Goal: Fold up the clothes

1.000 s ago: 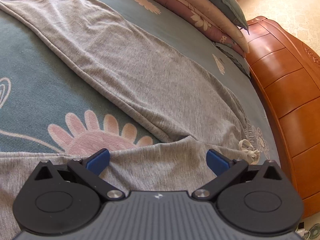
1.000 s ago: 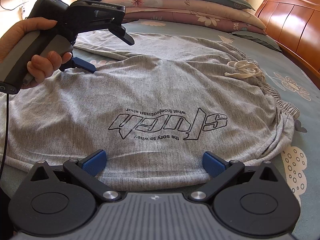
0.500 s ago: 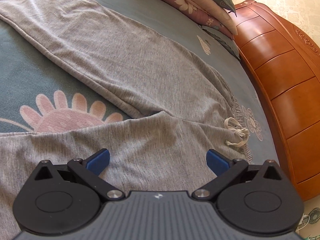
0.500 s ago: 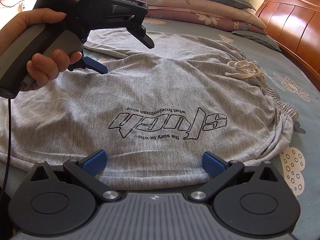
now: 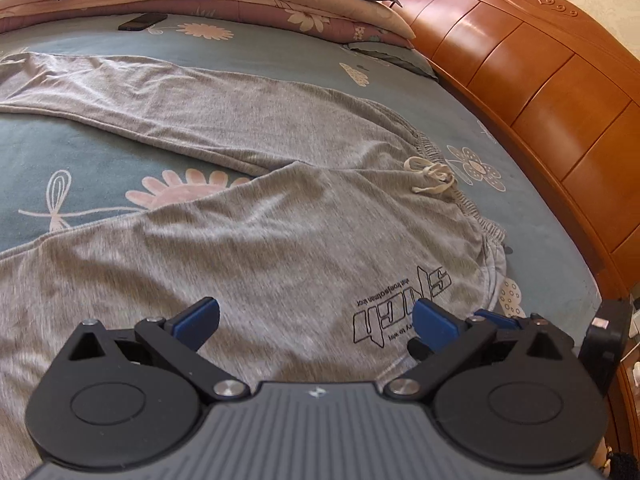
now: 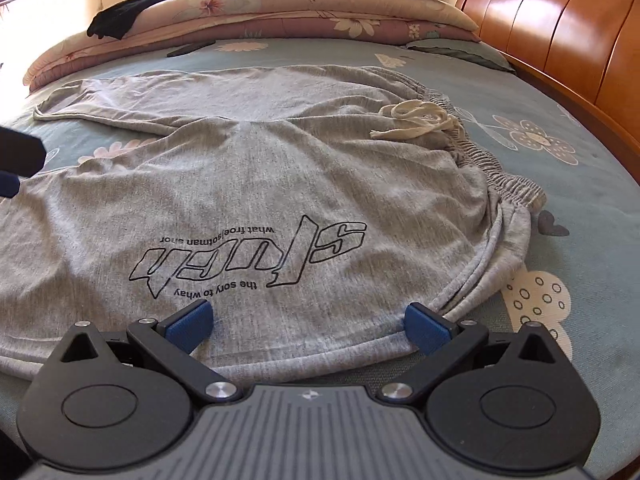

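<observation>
- Right claw [image 6: 308, 326]: jaws wide apart, holding nothing. Hovers over the near hem of the grey trousers [image 6: 280, 184], just below the printed logo [image 6: 248, 256].
- Left claw [image 5: 316, 320]: also spread wide, empty, above the near leg panel. The logo sits at its 2 o'clock.
- Trousers lie spread on the bed sheet [image 6: 580, 208], legs in a V. One leg runs off toward 10 o'clock, the other comes toward the claws. The crotch seam sits where they meet, at 12 o'clock from the right claw.
- Elastic waistband [image 6: 504, 184] is bunched at the right claw's 2 o'clock, with the cream drawstring [image 6: 416, 120] knotted loose on top.
- Handling, my guess: thin jersey knit, light, limp, stretchy. It will sag and drag on the sheet, not slide cleanly. No break risk.
- Grip idea: pinch the doubled edges, waistband on one side and outer seam or hem on the other. A single layer mid-panel would just tent up.
- Watch the drawstring; it could snag a finger.
- Phone [image 5: 142, 22] and folded quilts [image 6: 280, 12] at 12 o'clock, well clear.
</observation>
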A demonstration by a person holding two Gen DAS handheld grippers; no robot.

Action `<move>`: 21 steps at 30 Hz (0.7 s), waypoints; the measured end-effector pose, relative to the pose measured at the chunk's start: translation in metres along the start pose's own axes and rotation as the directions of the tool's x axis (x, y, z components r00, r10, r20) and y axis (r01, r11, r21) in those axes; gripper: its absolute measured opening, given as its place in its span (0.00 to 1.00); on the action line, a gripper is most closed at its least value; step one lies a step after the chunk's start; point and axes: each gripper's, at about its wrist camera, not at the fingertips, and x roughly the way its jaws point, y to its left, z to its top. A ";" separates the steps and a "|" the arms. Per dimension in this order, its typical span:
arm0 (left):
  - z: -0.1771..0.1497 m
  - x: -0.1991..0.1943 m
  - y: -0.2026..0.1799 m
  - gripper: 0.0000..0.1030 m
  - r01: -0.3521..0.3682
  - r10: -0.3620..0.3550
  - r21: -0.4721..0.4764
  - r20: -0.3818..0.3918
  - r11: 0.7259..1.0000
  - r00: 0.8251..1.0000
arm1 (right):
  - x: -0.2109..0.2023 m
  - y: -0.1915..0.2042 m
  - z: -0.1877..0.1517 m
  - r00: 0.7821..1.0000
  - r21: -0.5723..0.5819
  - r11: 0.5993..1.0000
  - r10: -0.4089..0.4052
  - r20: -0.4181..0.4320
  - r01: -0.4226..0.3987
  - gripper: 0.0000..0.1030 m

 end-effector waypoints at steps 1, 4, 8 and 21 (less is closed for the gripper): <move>-0.009 0.000 0.000 0.99 0.012 -0.012 -0.001 -0.001 1.000 1.000 | 0.000 0.001 -0.002 1.000 -0.006 1.000 -0.005 0.006 0.005 1.00; -0.038 0.005 -0.003 0.99 0.006 -0.005 0.022 -0.017 1.000 1.000 | 0.001 0.001 -0.006 1.000 0.000 1.000 -0.005 0.027 0.005 1.00; -0.065 0.009 -0.004 0.99 -0.006 0.008 0.039 -0.038 0.999 0.999 | 0.000 0.000 -0.008 0.999 0.010 1.000 -0.001 0.040 0.000 1.00; -0.089 0.000 0.005 0.99 0.021 -0.020 -0.050 0.024 0.999 1.000 | -0.001 0.003 -0.011 0.998 0.025 1.000 -0.018 0.066 0.016 1.00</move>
